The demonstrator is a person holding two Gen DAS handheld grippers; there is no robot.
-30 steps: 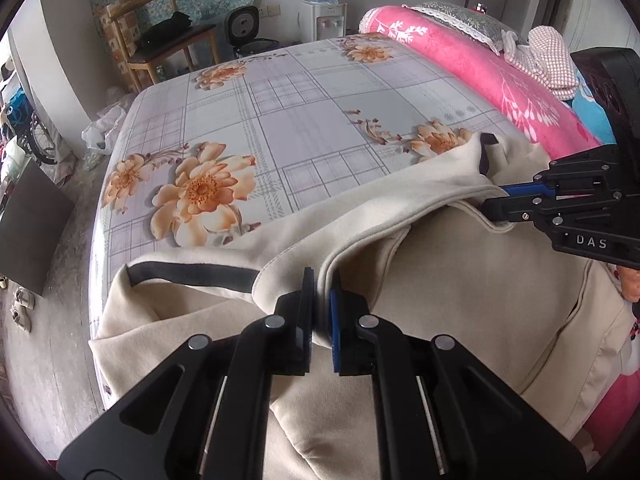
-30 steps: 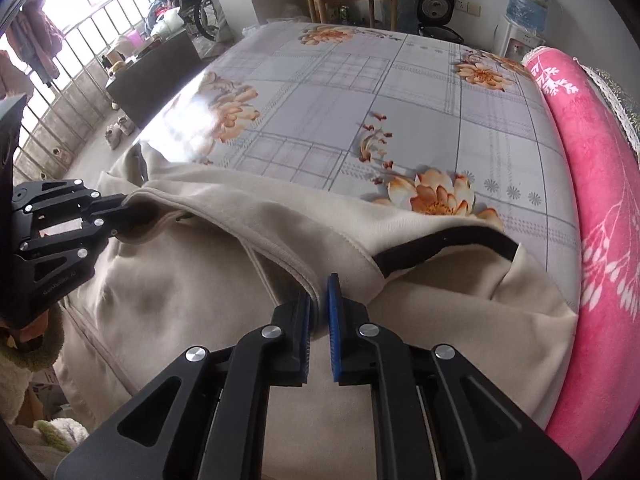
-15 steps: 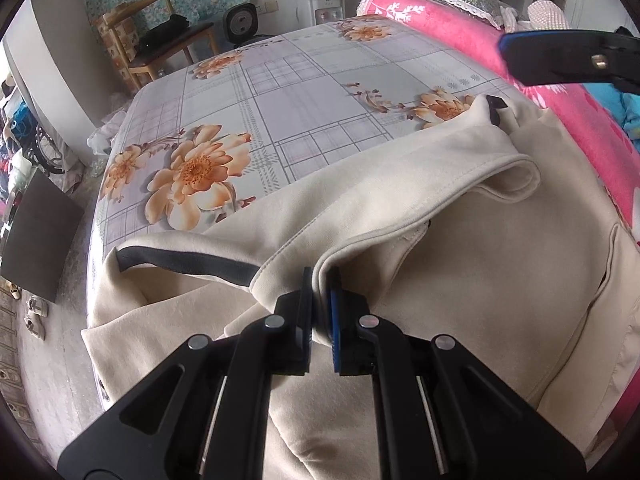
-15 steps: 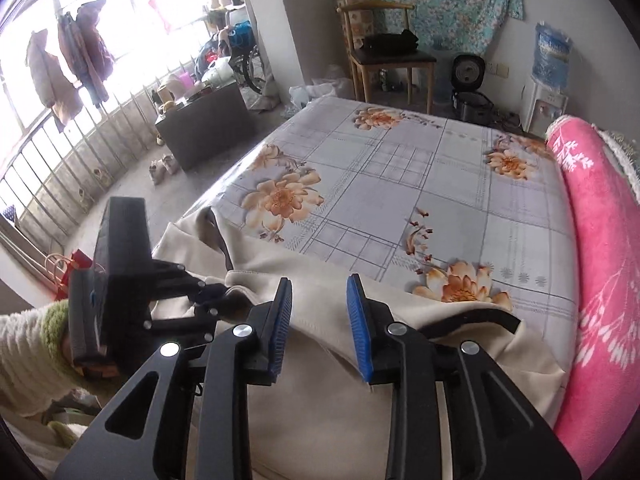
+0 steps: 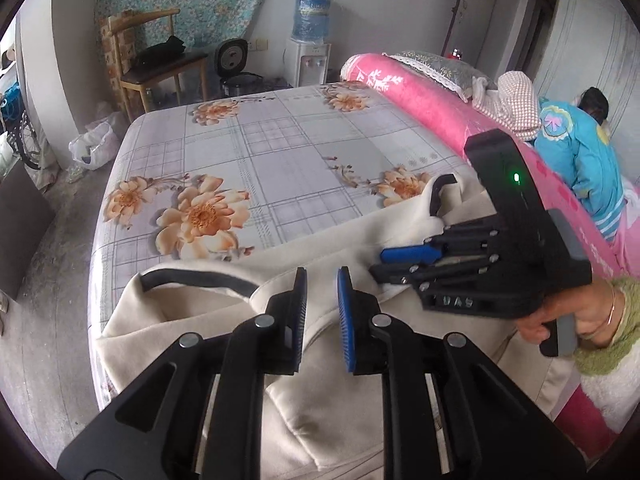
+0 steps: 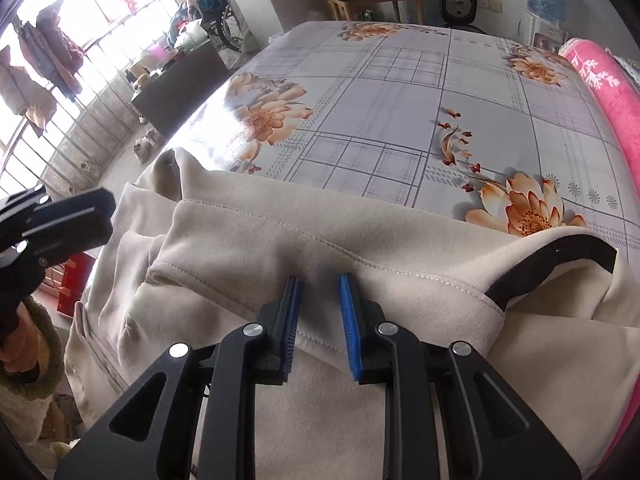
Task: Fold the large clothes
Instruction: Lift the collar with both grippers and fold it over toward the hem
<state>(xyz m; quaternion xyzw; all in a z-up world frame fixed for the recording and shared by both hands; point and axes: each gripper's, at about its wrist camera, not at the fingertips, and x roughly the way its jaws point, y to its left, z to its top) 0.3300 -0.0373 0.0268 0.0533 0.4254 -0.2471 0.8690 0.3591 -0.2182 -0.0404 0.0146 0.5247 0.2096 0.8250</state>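
Note:
A large cream garment (image 5: 336,392) with dark trim lies folded over at the near end of the bed; it also shows in the right wrist view (image 6: 260,236). My left gripper (image 5: 322,296) is open and empty, just above the folded cream edge. My right gripper (image 6: 319,296) is open and empty over the stitched folded edge. In the left wrist view the right gripper (image 5: 384,262) sits low over the cloth at the right, held by a hand. The left gripper's body (image 6: 52,224) shows at the left edge of the right wrist view.
The bed (image 5: 260,160) has a grey checked sheet with orange flowers. A pink rolled quilt (image 5: 424,100) and a person in blue (image 5: 580,168) lie along the right side. A wooden chair (image 5: 156,64), water dispenser (image 5: 308,56) and window railing (image 6: 60,120) stand beyond.
Both grippers were shut on the cream garment's folded edge a second ago. The right let go first, lifted and came back down; the left has now opened too. The fold lies on the bed.

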